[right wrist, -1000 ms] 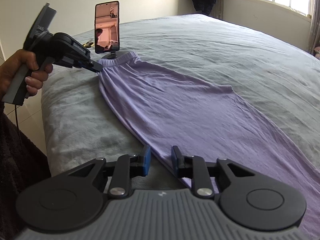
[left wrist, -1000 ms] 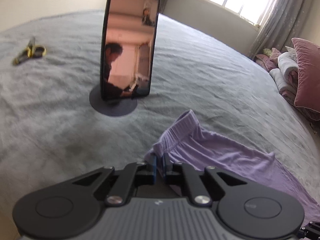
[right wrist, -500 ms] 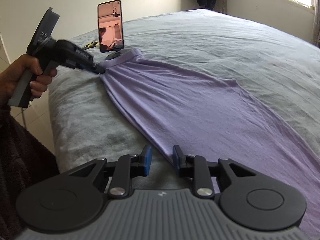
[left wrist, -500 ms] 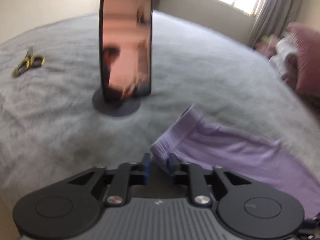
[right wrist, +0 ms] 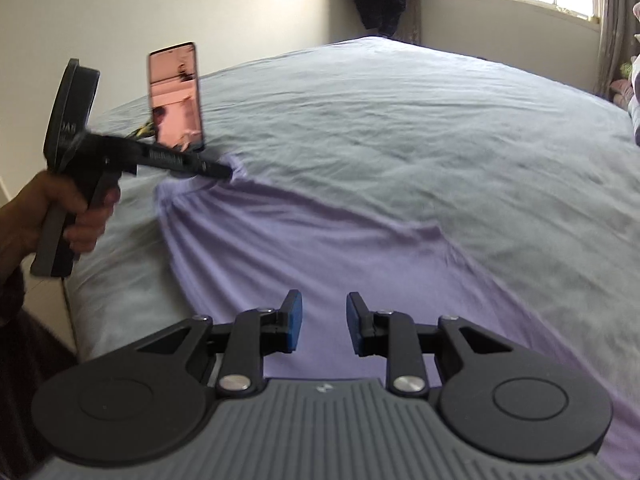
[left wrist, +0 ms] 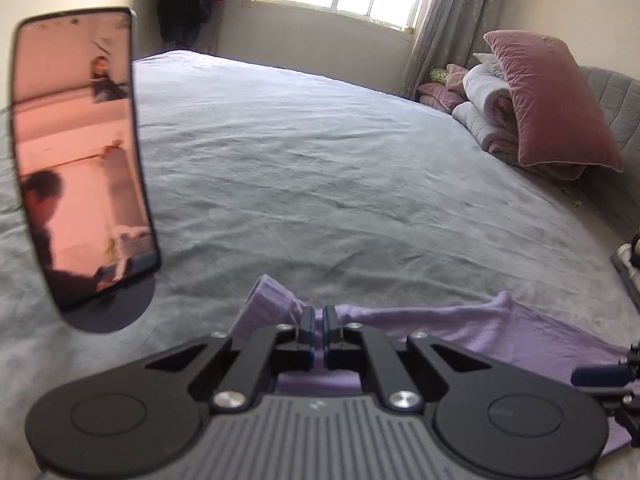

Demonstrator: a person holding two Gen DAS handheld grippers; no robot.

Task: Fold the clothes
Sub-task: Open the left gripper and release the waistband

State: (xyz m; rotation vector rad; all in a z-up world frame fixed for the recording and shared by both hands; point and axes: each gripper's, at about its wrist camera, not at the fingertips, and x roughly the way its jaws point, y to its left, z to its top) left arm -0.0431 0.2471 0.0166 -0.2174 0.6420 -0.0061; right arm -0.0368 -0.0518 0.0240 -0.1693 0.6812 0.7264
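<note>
A long purple garment (right wrist: 320,240) lies stretched across the grey bed (right wrist: 400,120). My left gripper (left wrist: 319,312) is shut on its waistband end (left wrist: 276,300), where the cloth is bunched and radiating creases run out from the pinch. In the right wrist view, a hand (right wrist: 52,216) holds the left gripper (right wrist: 230,171) at that same end. My right gripper (right wrist: 323,308) stands open just above the near edge of the garment. Purple cloth shows under the gap, with nothing pinched between the blue pads (right wrist: 294,320).
A phone on a round stand (left wrist: 80,152) stands upright just left of the waistband. Yellow-handled scissors (right wrist: 142,132) lie behind it. Pillows and rolled bedding (left wrist: 548,104) are piled at the far right. The bed's edge (right wrist: 80,300) drops off at the left.
The left gripper let go briefly, shifted right along the waistband and shut on it again, bunching the cloth. The right gripper moved from the garment's edge to over the cloth, its jaws slightly wider.
</note>
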